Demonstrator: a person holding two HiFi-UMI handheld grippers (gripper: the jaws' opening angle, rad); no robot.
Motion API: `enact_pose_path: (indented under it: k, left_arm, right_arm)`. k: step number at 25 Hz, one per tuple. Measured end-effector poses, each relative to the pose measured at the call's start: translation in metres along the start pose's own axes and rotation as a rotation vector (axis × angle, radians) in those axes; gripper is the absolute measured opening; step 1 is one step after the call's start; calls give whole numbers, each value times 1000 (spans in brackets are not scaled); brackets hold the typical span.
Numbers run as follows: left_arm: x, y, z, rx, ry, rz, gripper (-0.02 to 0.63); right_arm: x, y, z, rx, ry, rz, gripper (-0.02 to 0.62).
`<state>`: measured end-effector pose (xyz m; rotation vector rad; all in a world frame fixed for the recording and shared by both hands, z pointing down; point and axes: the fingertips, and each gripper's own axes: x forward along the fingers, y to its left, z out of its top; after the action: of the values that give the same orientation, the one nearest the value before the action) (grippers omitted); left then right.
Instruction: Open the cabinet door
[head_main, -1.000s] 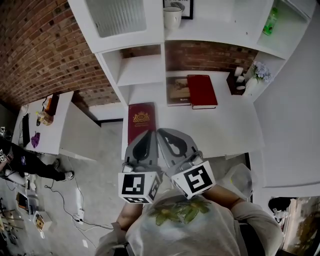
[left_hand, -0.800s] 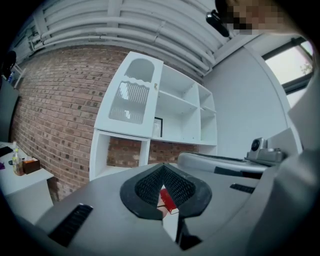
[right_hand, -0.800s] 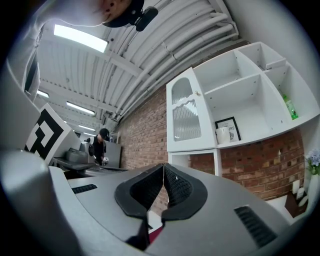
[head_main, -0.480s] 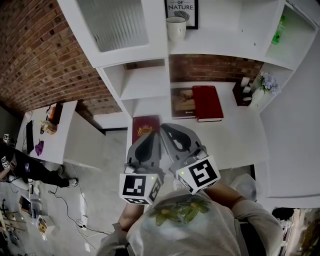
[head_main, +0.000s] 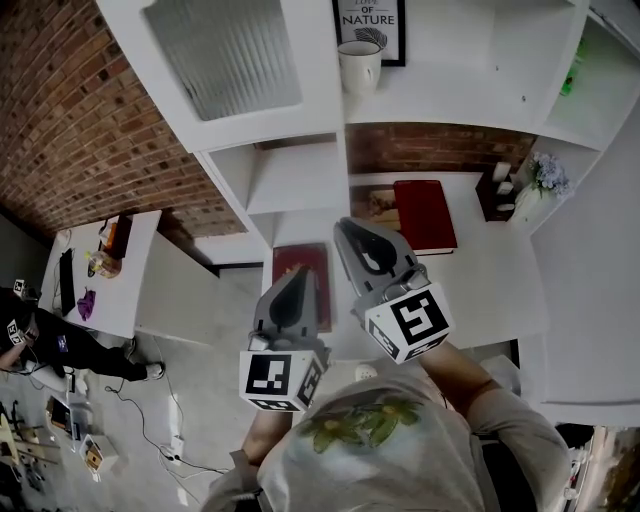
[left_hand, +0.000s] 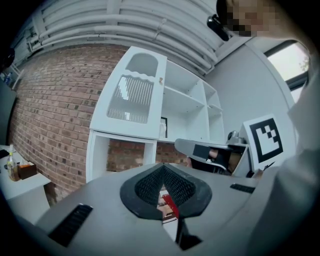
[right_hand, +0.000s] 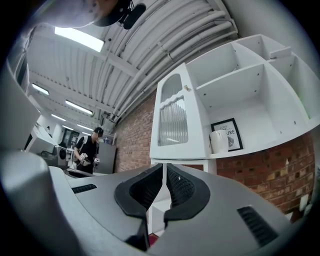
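white ribbed-glass cabinet door (head_main: 225, 60), closed

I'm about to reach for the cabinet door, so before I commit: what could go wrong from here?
1. The right claw is shut and empty. It must open before it can take the small knob at the edge of the cabinet door.
2. The mug stands on the open shelf right beside that edge, so a wide reach could knock it.

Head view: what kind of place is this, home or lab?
Probably a mock study set up in a lab or workshop. The white shelf unit with its ribbed-glass cabinet door, mug and red book looks homely, but cables trail across the bare floor, and pipes run along the ceiling.
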<state>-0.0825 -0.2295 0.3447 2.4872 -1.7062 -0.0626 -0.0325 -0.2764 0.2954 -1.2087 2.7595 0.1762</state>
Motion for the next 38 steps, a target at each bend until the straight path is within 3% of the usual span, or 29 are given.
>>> enact_pose_path:
  k: [38]
  left_arm:
    - [57, 16, -14, -18, 65, 4, 9]
  right_arm:
    - [87, -96, -7, -13, 69, -7, 38]
